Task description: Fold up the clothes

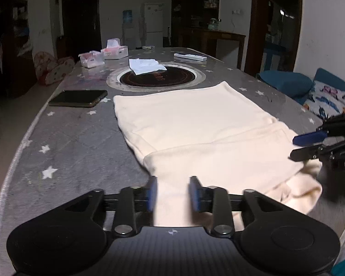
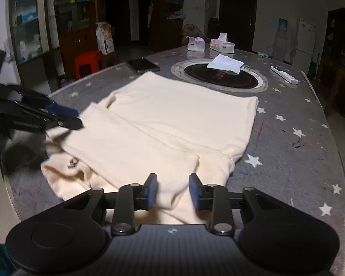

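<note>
Two sets of jaws, both mine, stand wide and empty over the near end of a cream garment (image 1: 195,124) on the desk (image 1: 80,138). Its long axis runs away from me; left gripper (image 1: 173,191) and right gripper (image 2: 172,189) sit equally close.

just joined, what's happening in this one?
A person with a gripper in each hand is folding a cream garment on a grey star-print table. A sleeve or side panel is already folded across its near end. Both the left gripper and the right gripper are open over the garment's near edge, holding nothing.
</note>
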A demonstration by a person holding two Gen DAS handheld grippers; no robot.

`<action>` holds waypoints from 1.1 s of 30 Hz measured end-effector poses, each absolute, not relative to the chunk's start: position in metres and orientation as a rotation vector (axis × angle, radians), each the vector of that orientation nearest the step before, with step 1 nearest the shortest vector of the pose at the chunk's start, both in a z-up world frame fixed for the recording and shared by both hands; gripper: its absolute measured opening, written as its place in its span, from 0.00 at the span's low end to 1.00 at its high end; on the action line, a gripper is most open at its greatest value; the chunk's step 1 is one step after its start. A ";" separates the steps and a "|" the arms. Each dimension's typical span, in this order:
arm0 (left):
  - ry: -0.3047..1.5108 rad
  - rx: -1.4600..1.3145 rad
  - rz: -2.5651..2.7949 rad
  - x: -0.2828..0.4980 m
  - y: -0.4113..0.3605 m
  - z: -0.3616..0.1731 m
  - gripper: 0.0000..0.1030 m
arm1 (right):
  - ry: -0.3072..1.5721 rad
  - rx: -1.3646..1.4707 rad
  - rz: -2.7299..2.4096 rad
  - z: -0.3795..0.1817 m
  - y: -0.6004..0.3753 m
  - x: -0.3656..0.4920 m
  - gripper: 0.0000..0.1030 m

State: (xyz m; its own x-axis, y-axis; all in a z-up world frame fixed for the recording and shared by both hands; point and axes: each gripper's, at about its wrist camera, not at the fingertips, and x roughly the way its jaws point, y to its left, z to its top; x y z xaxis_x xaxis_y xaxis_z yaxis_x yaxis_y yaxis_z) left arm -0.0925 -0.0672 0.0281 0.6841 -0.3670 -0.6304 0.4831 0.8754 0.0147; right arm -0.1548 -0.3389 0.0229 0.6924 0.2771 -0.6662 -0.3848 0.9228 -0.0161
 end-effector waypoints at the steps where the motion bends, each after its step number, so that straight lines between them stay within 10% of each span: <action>1: 0.660 0.204 -0.492 -0.096 -0.068 0.028 0.35 | 0.718 -0.170 0.369 0.022 -0.340 -0.157 0.31; 33: 0.413 0.637 -0.830 -0.182 -0.103 0.016 0.42 | 0.728 -0.351 0.497 0.030 -0.317 -0.210 0.51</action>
